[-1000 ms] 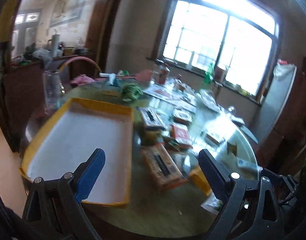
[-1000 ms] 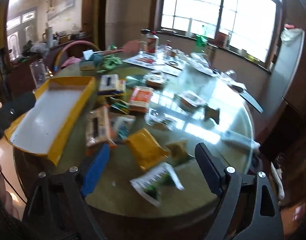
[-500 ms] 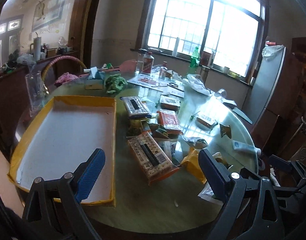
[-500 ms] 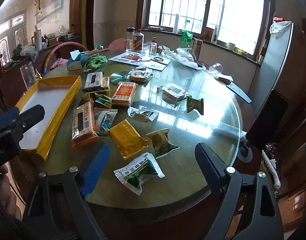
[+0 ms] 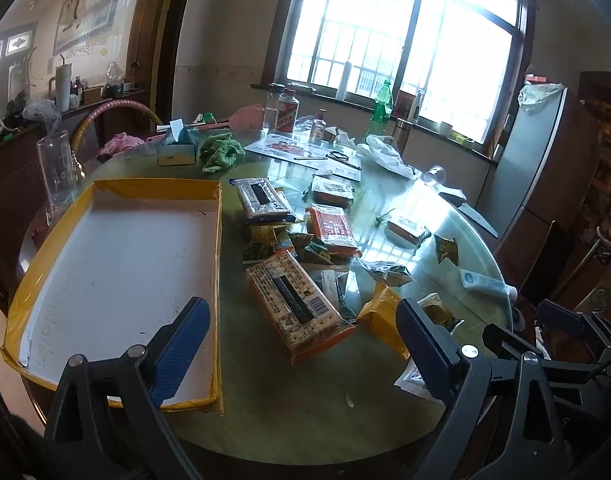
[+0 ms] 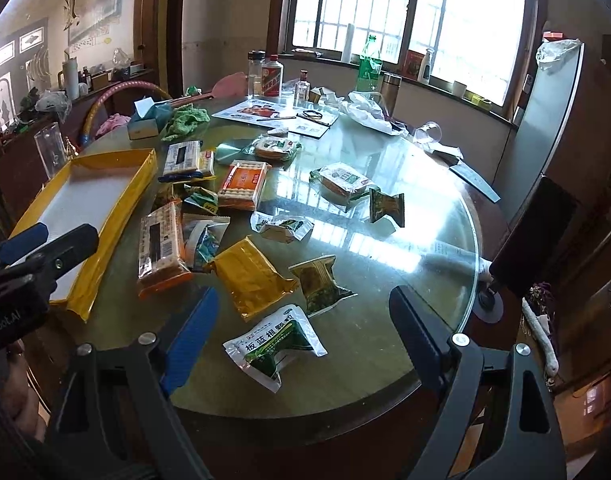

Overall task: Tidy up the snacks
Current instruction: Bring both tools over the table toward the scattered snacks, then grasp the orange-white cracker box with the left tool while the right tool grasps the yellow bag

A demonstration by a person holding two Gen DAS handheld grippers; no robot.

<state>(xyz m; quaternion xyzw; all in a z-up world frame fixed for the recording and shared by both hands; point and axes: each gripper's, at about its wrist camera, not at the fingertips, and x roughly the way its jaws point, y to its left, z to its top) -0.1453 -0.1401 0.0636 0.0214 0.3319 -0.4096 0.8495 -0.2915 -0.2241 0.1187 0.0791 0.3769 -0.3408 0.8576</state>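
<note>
Round glass-topped table [image 5: 289, 404] fills both views, snacks scattered over its middle. Yellow tray [image 5: 117, 264] with white floor sits at the table's left edge, nothing inside it. Left gripper [image 5: 301, 344] hangs above the near table rim, fingers spread wide, nothing between them; blue left finger over the tray's near right corner. Right gripper [image 6: 305, 336] also above the near rim, fingers wide apart and gripping nothing, white-green sachet [image 6: 277, 344] lying on the glass between them. Long orange cracker pack [image 5: 297, 304] lies just right of the tray, barcode side up. Gold packet [image 6: 249, 276] is just right of that pack, touching it at one corner. Red-orange cracker pack [image 6: 243, 184] farther back, near a blue-edged cracker pack [image 6: 187, 160] by the tray's far end. Dark green pouch [image 6: 319, 284] sits beside the gold packet. Small green pouch [image 6: 385, 206] stands apart toward the right. Clear-wrapped cake [image 6: 341, 182] near it. Back of table: tissue box [image 5: 177, 148], green cloth [image 5: 219, 152], bottles [image 6: 271, 76]; tall glass [image 5: 56, 168] left of the tray.
</note>
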